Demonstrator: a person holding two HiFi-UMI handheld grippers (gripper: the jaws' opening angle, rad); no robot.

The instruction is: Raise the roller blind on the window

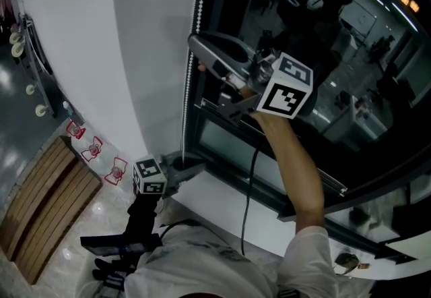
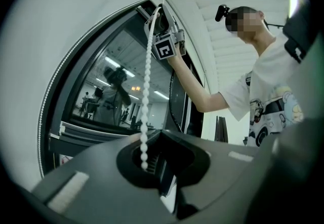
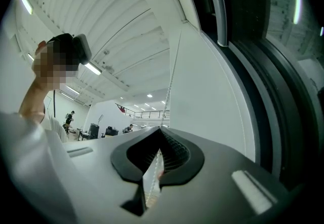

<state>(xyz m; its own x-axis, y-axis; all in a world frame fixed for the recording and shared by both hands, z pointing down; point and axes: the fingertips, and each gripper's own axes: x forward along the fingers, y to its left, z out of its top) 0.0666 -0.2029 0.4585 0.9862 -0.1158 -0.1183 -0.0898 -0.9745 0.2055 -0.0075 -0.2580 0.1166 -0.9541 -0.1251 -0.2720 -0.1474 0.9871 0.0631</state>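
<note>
A: Room & surfaces, quick?

B: Dark window [image 1: 316,40] set in a white wall [image 1: 135,34], w/ a white sill [image 1: 222,205] along its bottom edge. Glossy grey floor [image 1: 27,121] well below, wooden slats [image 1: 47,202] lying at its lower left. Ribbed white ceiling [image 3: 126,30] overhead. The glass mirrors lamps & figures.

A: And the blind?

B: Can't pick out the roller blind itself in any view. Its bead chain [image 1: 197,20] runs down the window's left edge, top to sill.

A: Fingers?

B: The right gripper [image 1: 195,44] is up high at the window's left edge, on the end of a raised arm [image 1: 296,168]. Jaws pressed together w/ the chain pinched btw the ribbed pads [image 3: 177,151]; above them the chain runs on up along the wall. The left gripper [image 1: 194,166] sits low, by the sill's left corner. Its jaws are closed too, tips meeting, & the chain drops from the right gripper straight into them.

A: Anything unclear?

B: The chain's lower end vanishes in the hollow behind the left jaw tips, so can't see where it stops. The person's body is cut off at the head view's bottom edge. Red-marked bits [image 1: 94,150] on the floor by the wall are too small to tell.
</note>
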